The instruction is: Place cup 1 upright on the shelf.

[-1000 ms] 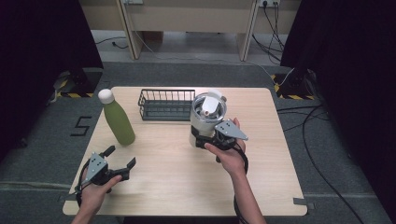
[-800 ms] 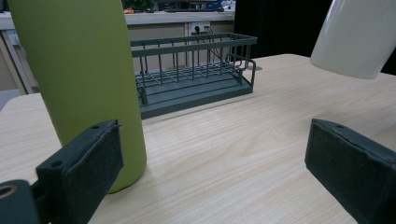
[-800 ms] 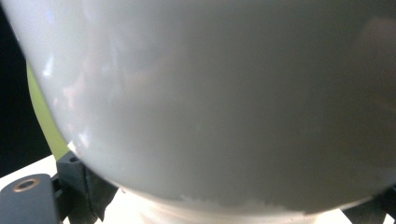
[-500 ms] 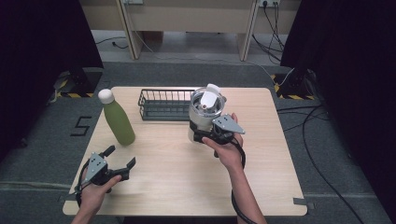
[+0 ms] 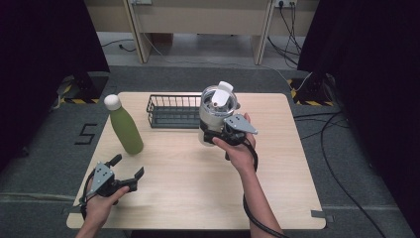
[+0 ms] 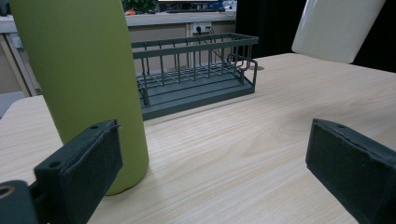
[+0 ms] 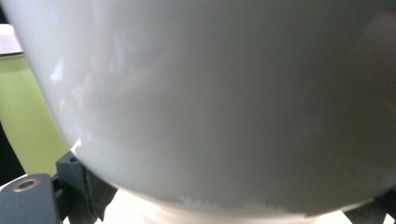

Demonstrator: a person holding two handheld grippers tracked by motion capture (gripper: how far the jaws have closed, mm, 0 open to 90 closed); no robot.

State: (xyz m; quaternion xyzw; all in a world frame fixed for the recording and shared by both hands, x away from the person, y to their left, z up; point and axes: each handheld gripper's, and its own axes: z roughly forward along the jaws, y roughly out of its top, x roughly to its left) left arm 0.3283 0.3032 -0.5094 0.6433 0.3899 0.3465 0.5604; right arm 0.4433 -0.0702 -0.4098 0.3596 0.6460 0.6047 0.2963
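Right gripper clamps white lidded plastic tumbler, lifted off light wooden desk; left gripper wide, holding nothing.

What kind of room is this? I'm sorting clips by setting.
Probably a lab or recording studio: a lone light wooden table on grey carpet, black curtains at both sides, loose black cables and hazard-striped tape on the floor.
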